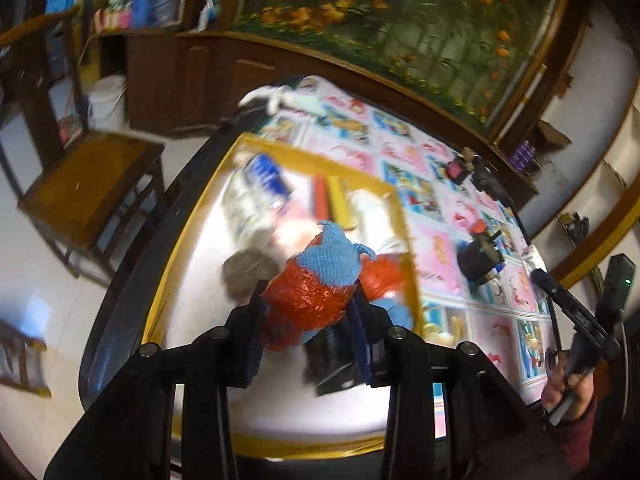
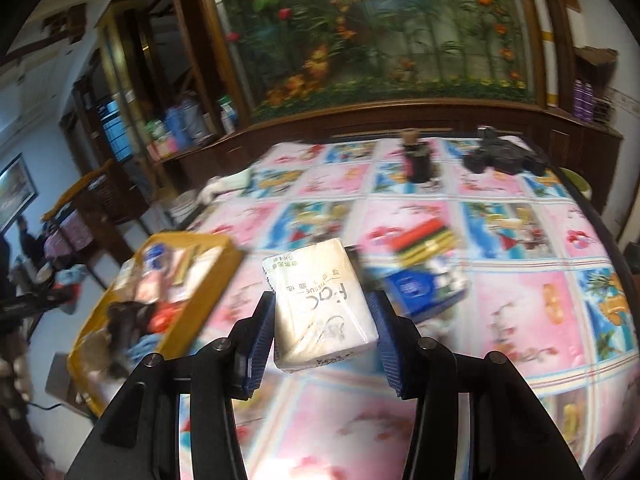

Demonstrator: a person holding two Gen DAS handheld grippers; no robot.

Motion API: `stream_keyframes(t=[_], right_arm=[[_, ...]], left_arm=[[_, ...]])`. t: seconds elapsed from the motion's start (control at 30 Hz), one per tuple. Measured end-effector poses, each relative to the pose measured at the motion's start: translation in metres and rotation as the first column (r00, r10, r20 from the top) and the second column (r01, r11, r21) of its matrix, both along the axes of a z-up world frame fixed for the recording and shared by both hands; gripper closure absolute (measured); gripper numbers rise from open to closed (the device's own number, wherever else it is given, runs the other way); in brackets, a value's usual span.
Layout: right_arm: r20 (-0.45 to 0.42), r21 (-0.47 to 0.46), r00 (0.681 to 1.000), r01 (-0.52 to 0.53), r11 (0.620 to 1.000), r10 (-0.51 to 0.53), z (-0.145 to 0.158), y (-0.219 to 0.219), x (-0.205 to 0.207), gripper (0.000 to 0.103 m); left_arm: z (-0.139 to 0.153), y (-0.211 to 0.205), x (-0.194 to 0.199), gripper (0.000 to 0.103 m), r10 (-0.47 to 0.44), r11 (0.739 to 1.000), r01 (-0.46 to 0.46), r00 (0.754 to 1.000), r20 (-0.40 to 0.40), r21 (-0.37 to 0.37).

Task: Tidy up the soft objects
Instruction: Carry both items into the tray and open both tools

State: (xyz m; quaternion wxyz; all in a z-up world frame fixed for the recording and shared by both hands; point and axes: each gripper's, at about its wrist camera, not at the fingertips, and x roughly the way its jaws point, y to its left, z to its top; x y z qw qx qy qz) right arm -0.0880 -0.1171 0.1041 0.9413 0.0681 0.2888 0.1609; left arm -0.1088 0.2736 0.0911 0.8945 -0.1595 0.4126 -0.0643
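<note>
A knitted toy (image 1: 324, 264) is clamped by the left gripper (image 1: 310, 312) above the box (image 1: 404, 216), a tissue pack (image 2: 320, 300) by the right gripper (image 2: 320, 336); release into it is judged next.

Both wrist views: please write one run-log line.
left gripper: holds red bag | right gripper: holds tissue pack | box: partly filled

Your left gripper (image 1: 310, 308) points steeply downward with its jaws clamped on a crinkled red bundle topped by a blue knitted piece (image 1: 316, 280). Your right gripper (image 2: 320, 320) tilts down less sharply and has its blue-padded jaws pressed against both sides of a white tissue pack (image 2: 320, 304), carried clear of the surface. Your right hand (image 1: 568, 390) (a dark red sleeve at the wrist) wraps around its gripper's handle.
</note>
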Motion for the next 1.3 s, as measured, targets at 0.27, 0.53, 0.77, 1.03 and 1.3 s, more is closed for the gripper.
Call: stream_keyframes(t=[0.27,0.53,0.77,1.03,1.3], right_arm=[[-0.034,-0.091,0.971,-0.239,0.967,0.237,0.009,0.110,-0.035,0.056],[-0.122,-0.143,0.923,-0.380,0.914,0.365,0.001,0.198,-0.034,0.056],[-0.272,-0.076,0.830,-0.523,0.849,0.488,-0.022,0.255,-0.024,0.056],[-0.320,-0.183,0.865,-0.456,0.871,0.386,-0.049,0.283,0.012,0.056],[-0.230,-0.186,0.883,-0.452,0.872,0.409,-0.033,0.275,-0.018,0.027]], left_arm=[[-0.023,0.026,0.025,0.068,0.060,0.998,-0.059,0.997,-0.043,0.032],[-0.043,0.036,0.058,0.052,0.100,0.991,-0.092,0.992,-0.076,0.099],[-0.016,0.035,0.019,0.051,0.097,0.991,-0.101,0.994,0.049,0.091],[0.006,0.028,-0.019,0.035,0.190,0.953,-0.226,0.965,0.183,0.203],[0.013,0.014,-0.033,0.035,0.210,0.923,-0.267,0.953,0.219,0.277]])
